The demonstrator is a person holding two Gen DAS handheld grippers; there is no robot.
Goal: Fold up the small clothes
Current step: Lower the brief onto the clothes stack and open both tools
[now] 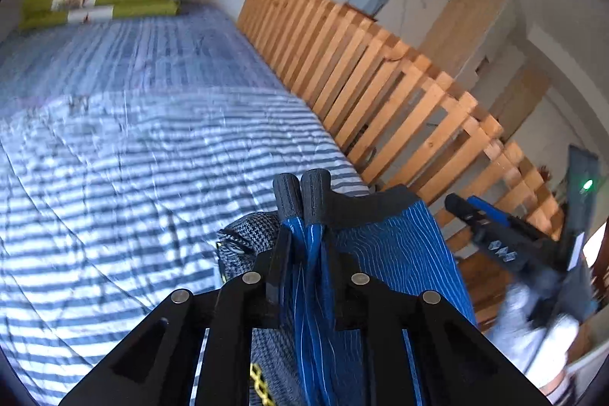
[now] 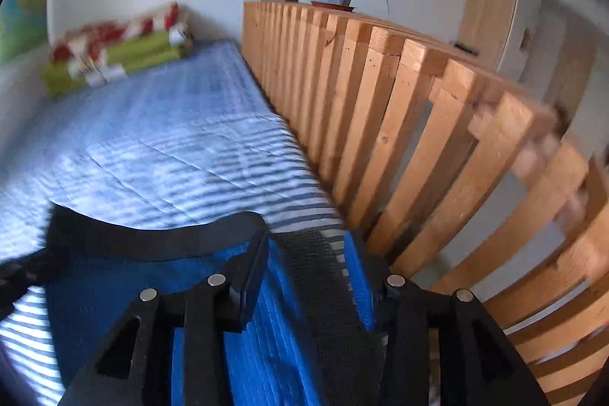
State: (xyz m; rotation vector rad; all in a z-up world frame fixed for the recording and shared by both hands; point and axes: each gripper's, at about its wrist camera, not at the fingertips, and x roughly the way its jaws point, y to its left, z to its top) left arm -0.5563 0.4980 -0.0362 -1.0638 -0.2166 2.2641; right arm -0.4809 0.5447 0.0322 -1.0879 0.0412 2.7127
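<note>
Left claw (image 1: 302, 191) clenched on blue shorts (image 1: 399, 246); right claw (image 2: 304, 253) (fingertips hidden) also grips them.

The left tool (image 1: 302, 195) is matte black plastic, with two ribbed, rounded fingertips and angular linkage arms pinned by round silver rivets. The right tool (image 2: 304, 253) has the same black frame and silver rivets, with flat black pads and triangular cut-outs in its arms.

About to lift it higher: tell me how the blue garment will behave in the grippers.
Probably floppy: the blue garment bunches into folds between the shut left gripper. Likely light, since it hangs from pinches alone. Its black waistband looks firmer and sags in a smooth curve.
</note>
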